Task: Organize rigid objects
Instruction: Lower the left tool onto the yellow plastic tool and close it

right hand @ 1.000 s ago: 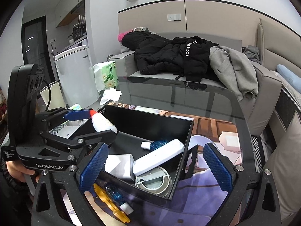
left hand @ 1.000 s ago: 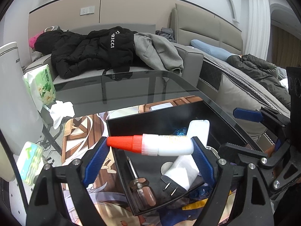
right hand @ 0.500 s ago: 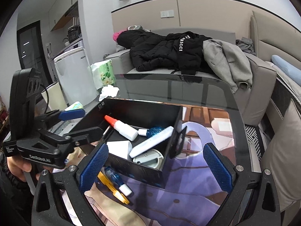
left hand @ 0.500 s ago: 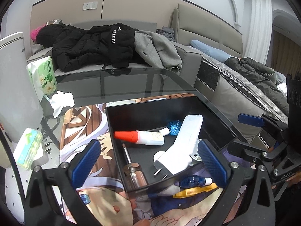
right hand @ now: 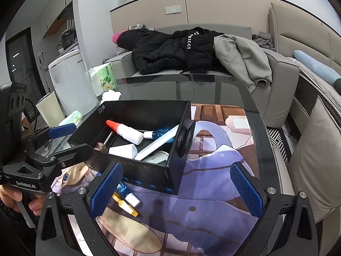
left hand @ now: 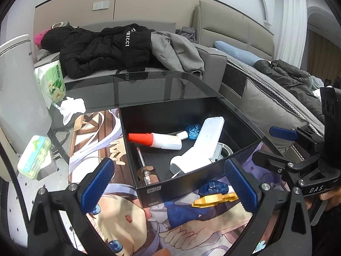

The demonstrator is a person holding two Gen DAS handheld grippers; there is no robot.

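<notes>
Your left gripper [left hand: 169, 176] and right gripper [right hand: 174, 189] both hang released and empty near the black box [left hand: 191, 178], where the glue bottle [left hand: 157, 140] lies inside.

Red-capped glue bottle [left hand: 158, 140] lying flat inside black box [left hand: 200, 176].

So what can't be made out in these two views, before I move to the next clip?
- Round grey disc in the black open box: mostly under the white flat bar, both views.
- Brown-handled screwdriver: handle end cut off by the box's near wall, left wrist view.
- Blue clear small bottle and yellow flat clip outside the box: partly behind the right tongs' finger, right wrist view.
</notes>
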